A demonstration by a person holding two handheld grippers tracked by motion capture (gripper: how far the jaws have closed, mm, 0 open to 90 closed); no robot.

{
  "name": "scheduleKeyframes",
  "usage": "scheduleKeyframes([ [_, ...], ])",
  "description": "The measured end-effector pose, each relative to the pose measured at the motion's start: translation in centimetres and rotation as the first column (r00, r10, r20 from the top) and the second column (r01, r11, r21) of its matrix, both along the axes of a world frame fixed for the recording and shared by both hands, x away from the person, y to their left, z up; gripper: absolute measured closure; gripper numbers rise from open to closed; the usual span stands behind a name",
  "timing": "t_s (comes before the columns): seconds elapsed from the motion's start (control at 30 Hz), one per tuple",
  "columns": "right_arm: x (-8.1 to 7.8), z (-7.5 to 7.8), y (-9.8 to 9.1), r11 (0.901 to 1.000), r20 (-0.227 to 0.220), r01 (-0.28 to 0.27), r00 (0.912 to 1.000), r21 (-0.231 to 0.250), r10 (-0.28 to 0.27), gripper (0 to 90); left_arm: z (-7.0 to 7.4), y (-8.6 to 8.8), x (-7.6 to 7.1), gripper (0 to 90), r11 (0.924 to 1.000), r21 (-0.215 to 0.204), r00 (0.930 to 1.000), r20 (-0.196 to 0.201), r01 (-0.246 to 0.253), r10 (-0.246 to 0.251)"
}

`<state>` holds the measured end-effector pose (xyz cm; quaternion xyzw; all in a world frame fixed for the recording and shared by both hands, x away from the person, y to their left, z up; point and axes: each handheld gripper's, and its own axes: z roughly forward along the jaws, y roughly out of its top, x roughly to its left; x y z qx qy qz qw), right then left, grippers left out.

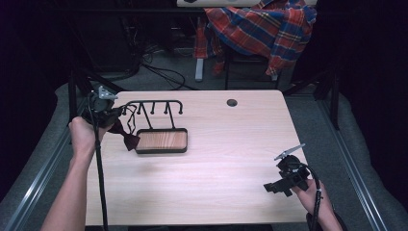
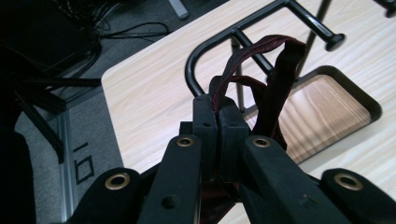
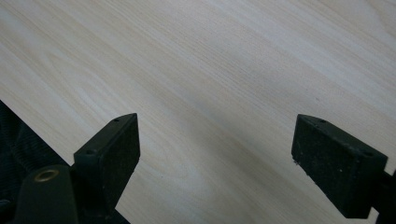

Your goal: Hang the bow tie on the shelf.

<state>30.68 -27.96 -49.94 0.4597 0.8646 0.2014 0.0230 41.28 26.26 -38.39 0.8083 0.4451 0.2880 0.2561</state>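
Tabletop (image 1: 216, 159) of pale wood is carrying a black metal rack (image 1: 155, 107) with hooks, standing on a wooden tray base (image 1: 161, 140) just ahead of the left hand-held gripper (image 1: 117, 114). That left hand-held gripper is clamping shut on the strap of a dark red bow tie (image 1: 129, 140), pinching the thin band (image 2: 243, 58) between its pads so that the loop is standing open beside the rack's curved end, probably for slipping over a hook. The bow itself is hanging below the left hand-held gripper, against the tray's near corner. The right hand-held gripper (image 1: 278, 186) is resting well apart, its jaws standing wide open over bare wood, holding nothing.
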Motion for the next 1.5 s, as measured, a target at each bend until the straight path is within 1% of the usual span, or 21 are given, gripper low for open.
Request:
scheduleKeyframes([
  [0.07, 0.0, 0.0, 0.0, 1.0, 0.0, 0.001, 1.0, 0.005, -0.001, 15.2, 0.0, 0.1, 0.3, 88.1, 1.0, 0.002, 1.0, -0.002, -0.008, 0.008],
  [0.17, 0.0, 0.0, 0.0, 1.0, -0.001, -0.002, 1.0, -0.001, 0.002, 15.2, 0.0, 0.3, 0.8, 88.1, 0.9998, 0.001, 0.9998, -0.006, -0.018, 0.018],
  [0.33, 0.0, -0.1, 0.1, 1.0, 0.003, 0.001, 1.0, 0.009, -0.001, 15.2, -0.5, 0.8, 1.4, 88.1, 0.9992, -0.017, 0.9993, -0.014, -0.036, 0.036],
  [0.43, 0.0, -0.1, 0.1, 0.9999, -0.001, 0.0, 1.0, 0.015, 0.0, 15.2, -1.2, 1.3, 2.1, 88.0, 0.9981, -0.026, 0.9982, -0.024, -0.056, 0.055],
  [0.47, 0.0, -0.1, 0.1, 1.0, -0.004, -0.005, 1.0, 0.006, 0.005, 15.2, -1.3, 1.4, 2.2, 88.1, 0.9978, -0.027, 0.9978, -0.028, -0.06, 0.06],
  [0.5, 0.0, -0.2, 0.1, 0.9999, 0.008, 0.004, 1.0, 0.013, -0.005, 15.2, -1.5, 1.5, 2.3, 88.0, 0.9974, -0.03, 0.9974, -0.031, -0.065, 0.064],
  [0.53, 0.1, -0.1, 0.1, 1.0, 0.007, -0.001, 1.0, -0.008, 0.001, 15.2, -1.7, 1.6, 2.5, 88.1, 0.9972, -0.034, 0.9972, -0.035, -0.067, 0.066],
  [0.57, 0.1, -0.1, 0.1, 0.9999, 0.003, -0.007, 1.0, -0.01, 0.007, 15.2, -1.8, 1.7, 2.6, 88.0, 0.9967, -0.039, 0.9969, -0.037, -0.071, 0.069],
  [0.63, 0.1, -0.1, 0.1, 1.0, 0.004, -0.005, 1.0, -0.008, 0.005, 15.2, -2.1, 1.8, 2.9, 88.0, 0.9967, -0.033, 0.9962, -0.048, -0.074, 0.072],
  [0.67, 0.0, -0.2, 0.2, 1.0, 0.001, -0.003, 1.0, 0.006, 0.003, 15.2, -2.1, 1.8, 2.9, 88.0, 0.9967, -0.033, 0.9962, -0.048, -0.074, 0.072],
  [0.7, 0.0, -0.1, 0.1, 1.0, -0.001, -0.003, 1.0, -0.002, 0.003, 15.2, -2.3, 1.9, 3.1, 88.0, 0.9964, -0.033, 0.9957, -0.052, -0.078, 0.076],
  [0.73, 0.0, -0.1, 0.1, 1.0, -0.001, -0.003, 1.0, -0.002, 0.003, 15.2, -2.3, 1.9, 3.1, 88.0, 0.9964, -0.033, 0.9957, -0.052, -0.078, 0.076],
  [0.77, 0.0, -0.2, 0.2, 0.9999, 0.002, 0.008, 1.0, 0.014, -0.008, 15.2, -2.6, 2.0, 3.2, 87.9, 0.9963, -0.031, 0.995, -0.062, -0.08, 0.078],
  [0.9, 0.1, -0.1, 0.1, 0.9999, -0.002, -0.01, 1.0, -0.013, 0.01, 15.2, -3.1, 2.3, 3.5, 87.7, 0.9959, -0.029, 0.994, -0.07, -0.086, 0.084],
  [0.93, 0.0, -0.2, 0.2, 0.9999, 0.0, 0.003, 1.0, 0.011, -0.003, 15.2, -3.1, 2.3, 3.5, 87.7, 0.9959, -0.029, 0.994, -0.07, -0.086, 0.084],
  [0.97, 0.0, -0.2, 0.3, 0.9999, -0.001, 0.002, 1.0, 0.011, -0.002, 15.2, -3.4, 2.3, 3.6, 87.6, 0.9959, -0.021, 0.9933, -0.076, -0.088, 0.086],
  [1.0, 0.0, -0.2, 0.3, 0.9999, -0.001, 0.002, 1.0, 0.011, -0.002, 15.2, -3.4, 2.3, 3.6, 87.6, 0.9959, -0.021, 0.9933, -0.076, -0.088, 0.086],
  [1.07, 0.1, -0.2, 0.3, 0.9999, -0.004, 0.004, 1.0, 0.009, -0.003, 15.2, -3.6, 2.4, 3.8, 87.6, 0.9954, -0.025, 0.9929, -0.077, -0.092, 0.09],
  [1.13, 0.1, -0.2, 0.2, 1.0, -0.005, 0.001, 1.0, 0.006, -0.001, 15.2, -4.0, 2.6, 4.1, 87.6, 0.9921, -0.059, 0.9915, -0.076, -0.111, 0.106],
  [1.33, 0.0, -0.3, 0.2, 0.9999, -0.003, 0.003, 1.0, 0.011, -0.003, 15.2, -4.7, 2.6, 4.4, 87.2, 0.9901, -0.072, 0.9901, -0.081, -0.12, 0.114],
  [1.5, 0.0, -0.2, 0.3, 1.0, -0.006, 0.006, 1.0, 0.007, -0.006, 15.2, -5.2, 2.6, 4.1, 84.3, 0.9907, -0.07, 0.9907, -0.078, -0.117, 0.112],
])
